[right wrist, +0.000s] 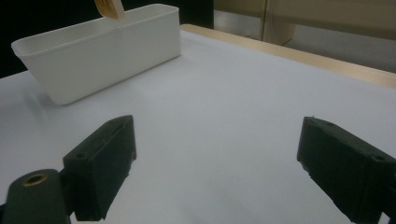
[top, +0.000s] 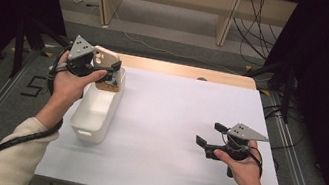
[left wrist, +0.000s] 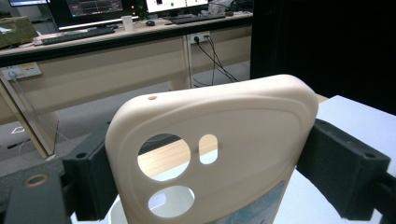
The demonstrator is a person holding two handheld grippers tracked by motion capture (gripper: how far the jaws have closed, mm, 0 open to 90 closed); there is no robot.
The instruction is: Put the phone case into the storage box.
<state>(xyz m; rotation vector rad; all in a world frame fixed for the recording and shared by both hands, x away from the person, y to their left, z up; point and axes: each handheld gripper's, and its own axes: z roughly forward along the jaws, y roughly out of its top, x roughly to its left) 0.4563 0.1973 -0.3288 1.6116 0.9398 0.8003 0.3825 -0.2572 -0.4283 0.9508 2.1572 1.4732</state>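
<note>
A cream phone case (top: 106, 57) with camera cut-outs is gripped by its two long edges in my left gripper (top: 108, 70), which is shut on it. It hangs upright over the far end of a white plastic bin (top: 97, 121) at the table's left. In the left gripper view the case (left wrist: 224, 121) stands between the two black jaws, its back facing the camera. My right gripper (top: 211, 135) hovers open over the right of the table, with nothing between its jaws. From the right gripper (right wrist: 215, 168) I see the bin (right wrist: 102, 51) and a corner of the case (right wrist: 108, 8) above it.
A white sheet (top: 179, 140) covers the table, with a wooden strip (top: 181, 70) bare along its far edge. Beyond the table are shelving legs and cables on the floor. A desk with monitors and keyboards (left wrist: 74, 32) stands farther off.
</note>
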